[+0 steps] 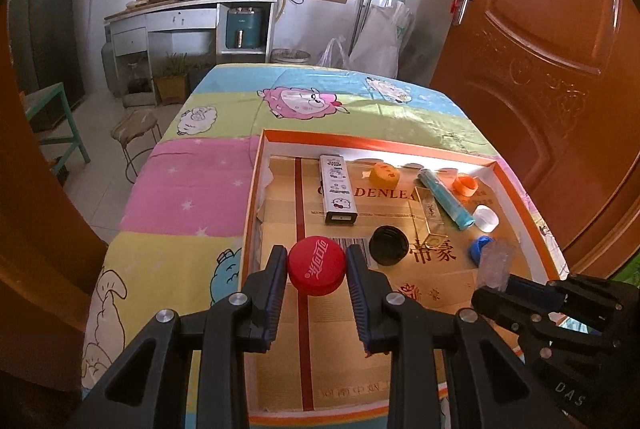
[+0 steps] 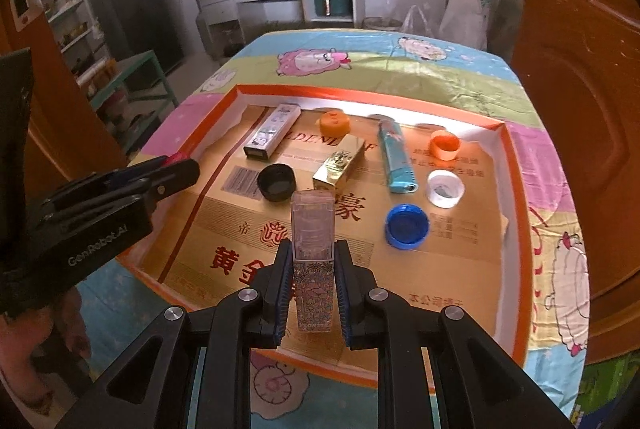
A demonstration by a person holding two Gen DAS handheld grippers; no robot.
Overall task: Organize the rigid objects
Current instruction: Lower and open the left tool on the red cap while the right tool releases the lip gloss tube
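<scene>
Kitchen, cartoon tablecloth [image 1: 192,185], left tool [image 1: 317,271] clamping red cap [image 1: 317,265], right tool [image 2: 313,289] clamping floral lighter [image 2: 313,269]

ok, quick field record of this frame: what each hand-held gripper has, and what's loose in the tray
left hand-held gripper: shut on red bottle cap, over the tray's near left part
right hand-held gripper: shut on floral lighter, clear end pointing away
tray: orange rim, cardboard liner
loose caps: black cap, blue cap, white cap, two orange caps
loose long items: white cartoon lighter, gold lighter, teal lighter
surface: cartoon sheep tablecloth
</scene>
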